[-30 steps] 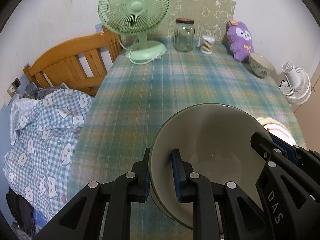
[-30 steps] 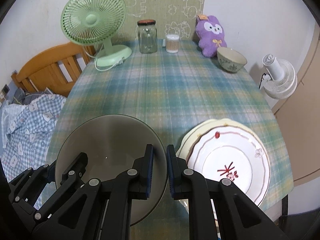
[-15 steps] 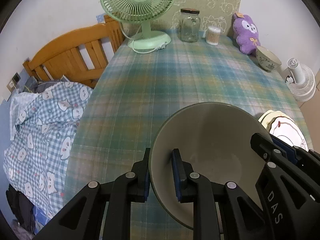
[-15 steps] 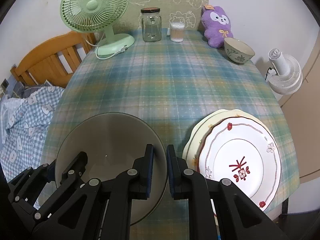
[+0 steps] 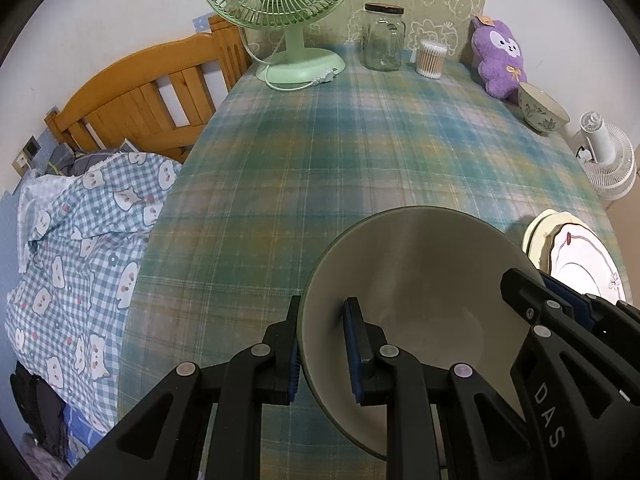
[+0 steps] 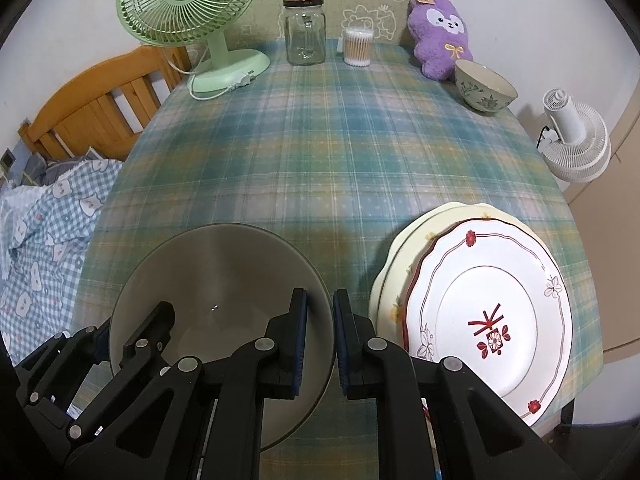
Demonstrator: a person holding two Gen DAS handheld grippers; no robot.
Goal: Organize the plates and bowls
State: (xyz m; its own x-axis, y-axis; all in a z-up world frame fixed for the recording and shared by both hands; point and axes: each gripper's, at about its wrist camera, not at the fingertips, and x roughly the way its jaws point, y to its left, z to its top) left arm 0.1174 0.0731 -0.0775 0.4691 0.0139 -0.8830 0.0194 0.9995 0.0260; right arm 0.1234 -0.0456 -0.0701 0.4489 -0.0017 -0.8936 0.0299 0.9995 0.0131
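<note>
1. Grey and big, the bowl is at the near edge of the table, which wears a blue and green checked cloth.
2. The left gripper is clamped on the bowl's left rim, with one finger outside and one inside.
3. The right gripper is clamped on the bowl's right rim in the same way. Its tip shows at the right of the left camera's view.
4. Just right of the bowl lies a stack of plates. The top one is white with red flowers, and a cream one is under it.
5. A small bowl with a leaf pattern sits far off on the right side, beside a purple plush toy.
6. At the far edge stand a green fan, a glass jar and a tub of cotton buds.
7. A white fan stands off the table on the right.
8. A wooden bed frame and a checked blanket are on the left.
</note>
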